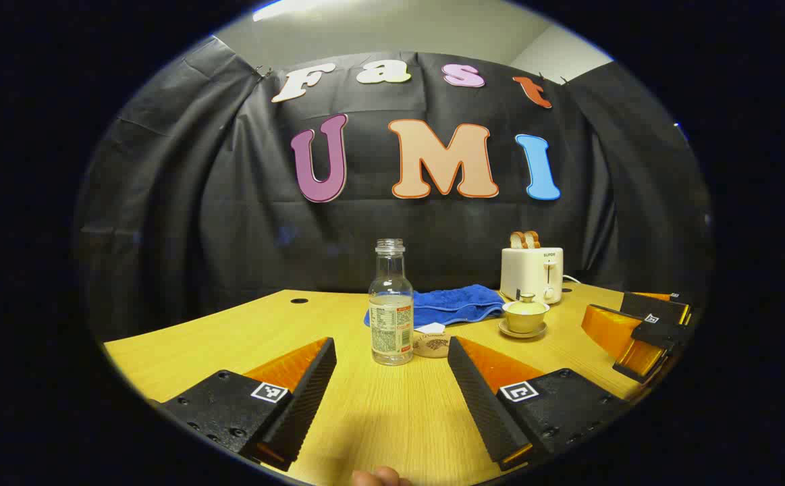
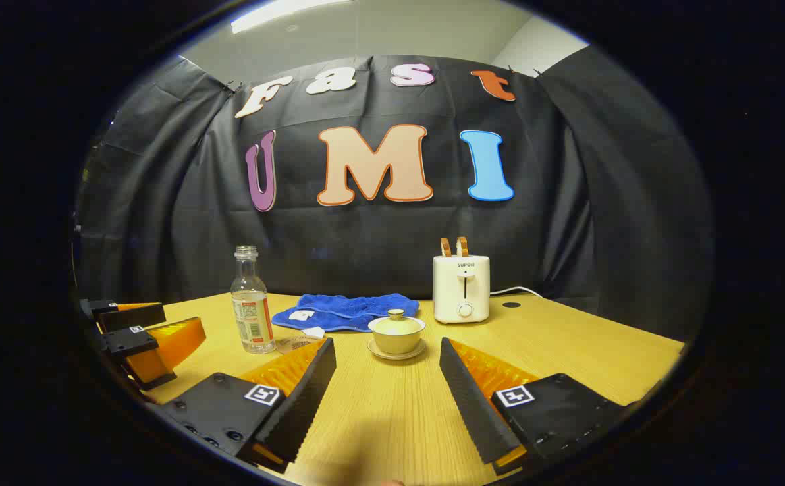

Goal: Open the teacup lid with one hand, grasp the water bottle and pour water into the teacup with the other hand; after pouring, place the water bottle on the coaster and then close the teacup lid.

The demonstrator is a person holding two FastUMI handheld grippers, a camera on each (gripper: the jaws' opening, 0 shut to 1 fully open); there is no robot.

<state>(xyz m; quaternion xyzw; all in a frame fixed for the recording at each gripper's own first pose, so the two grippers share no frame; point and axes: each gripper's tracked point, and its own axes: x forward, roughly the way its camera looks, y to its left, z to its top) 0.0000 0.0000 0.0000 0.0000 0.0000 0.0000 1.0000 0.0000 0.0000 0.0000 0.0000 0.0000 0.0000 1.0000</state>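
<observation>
Currently the teacup (image 2: 396,334) stands lidded on its saucer mid-table, water bottle (image 1: 391,304) and coaster (image 1: 430,343) just left of it. Both grippers, left gripper (image 1: 391,398) and right gripper (image 2: 387,398), hang wide open, empty, well short. Judged step: approach; the right gripper must next close on the lid knob (image 2: 397,314).

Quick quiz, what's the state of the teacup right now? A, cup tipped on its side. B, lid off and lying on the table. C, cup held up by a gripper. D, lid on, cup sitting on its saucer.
D: the lid sits on the teacup, which stands upright on its saucer, with both grippers open and clear of it.
</observation>
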